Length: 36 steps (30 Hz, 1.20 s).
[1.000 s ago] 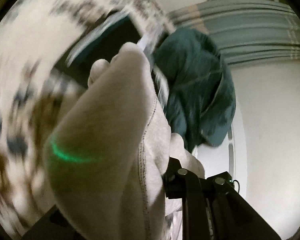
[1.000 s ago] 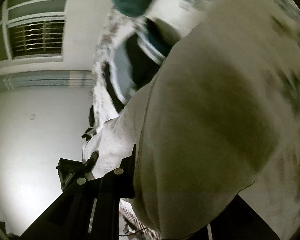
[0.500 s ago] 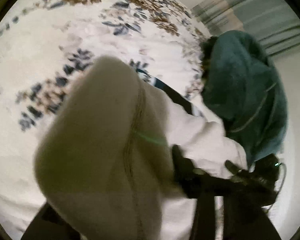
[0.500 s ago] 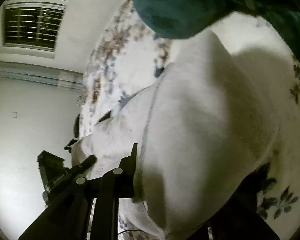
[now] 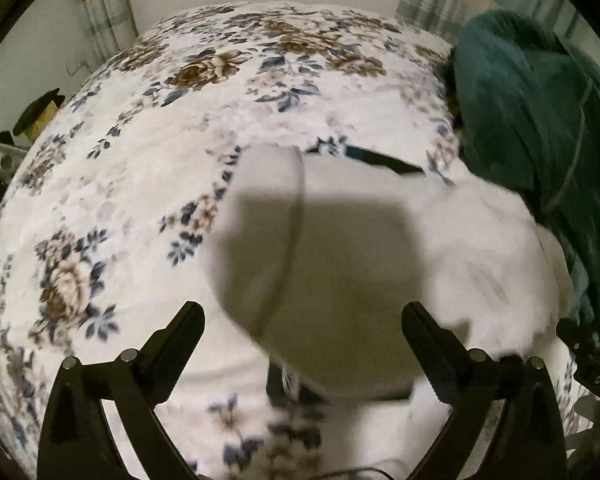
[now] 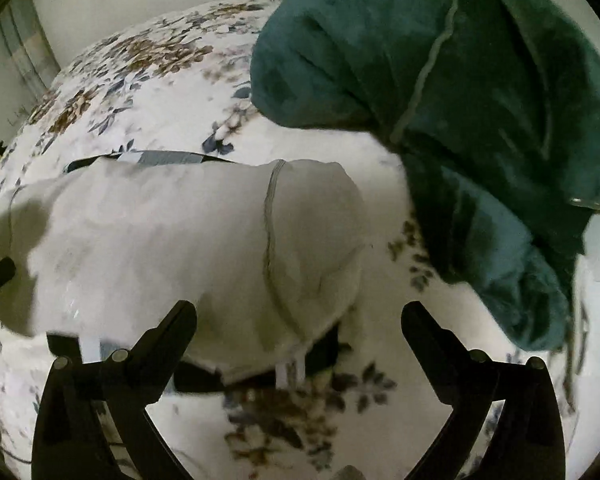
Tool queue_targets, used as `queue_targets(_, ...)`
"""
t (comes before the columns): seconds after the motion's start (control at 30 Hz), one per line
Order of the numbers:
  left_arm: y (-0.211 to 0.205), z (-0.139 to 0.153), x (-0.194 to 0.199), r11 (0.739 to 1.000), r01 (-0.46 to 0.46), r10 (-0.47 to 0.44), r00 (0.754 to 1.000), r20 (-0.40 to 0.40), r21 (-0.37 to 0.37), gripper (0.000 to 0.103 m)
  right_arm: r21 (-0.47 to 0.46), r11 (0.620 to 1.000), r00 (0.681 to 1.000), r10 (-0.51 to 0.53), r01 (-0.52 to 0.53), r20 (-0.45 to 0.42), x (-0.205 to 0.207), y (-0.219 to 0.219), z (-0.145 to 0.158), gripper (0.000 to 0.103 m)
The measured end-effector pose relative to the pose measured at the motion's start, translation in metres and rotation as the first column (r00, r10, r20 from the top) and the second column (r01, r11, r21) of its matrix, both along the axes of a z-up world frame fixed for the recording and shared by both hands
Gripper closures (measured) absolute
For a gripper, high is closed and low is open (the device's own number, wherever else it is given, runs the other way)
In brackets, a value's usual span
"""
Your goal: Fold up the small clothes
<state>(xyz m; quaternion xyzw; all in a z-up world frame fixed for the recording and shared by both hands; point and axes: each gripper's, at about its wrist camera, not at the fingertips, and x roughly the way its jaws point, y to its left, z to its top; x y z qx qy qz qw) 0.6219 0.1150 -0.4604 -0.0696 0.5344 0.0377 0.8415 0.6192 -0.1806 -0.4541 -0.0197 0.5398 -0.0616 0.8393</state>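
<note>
Both claws stand wide apart and hold nothing. The left gripper (image 5: 302, 316) has its two fingers spread, and the white garment (image 5: 340, 264) lies on the bed directly ahead of it, reaching down between the fingers and to the right of them. The right gripper (image 6: 298, 316) is also spread, and the same white garment (image 6: 172, 240) lies just ahead of it and extends to its left; its right end, with a stitched seam across it, sits almost in the middle between the two fingers. So the long axis of the garment runs across, from one claw to the other, and each claw faces one end; I judge neither is clearly nearer. A darker edge with light stripes (image 6: 284, 364) shows from under the near side of the garment, perhaps its other layer, I cannot tell. Farther out, a dark green blanket (image 6: 460, 100) is heaped to the right, close to the garment. Around everything is the flowered bedspread (image 5: 140, 168). The next fold probably needs both claws to pinch the near or end edges together.
</note>
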Motion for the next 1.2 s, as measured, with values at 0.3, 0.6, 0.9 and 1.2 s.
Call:
queue_targets(0.3,-0.035,0.108,-0.077,0.997,0.031,-0.037,0.994,0.102,0.067,0.002,-0.022,1.0,0.996,-0.02,0.022,0.092,-0.083,0.022,0.116,0.0)
queue_targets(0.6,-0.05,0.233,-0.182,0.997,0.039,-0.05,0.981,0.188,0.063,0.002,-0.053,0.998,0.97,-0.005,0.018,0.241,-0.205,0.027,0.276,0.0)
queue_targets(0.9,-0.06,0.335,-0.282,0.997,0.031,-0.049,0.959,0.278,0.068,0.002,-0.045,0.999,0.928,0.006,0.011,0.373,-0.327,0.03,0.412,0.0)
queue_targets(1.2,-0.066,0.38,-0.344,0.995,0.031,-0.061,0.942,0.331,0.095,0.002,-0.05,0.999,0.891,0.037,-0.016,0.452,-0.412,0.037,0.482,0.0)
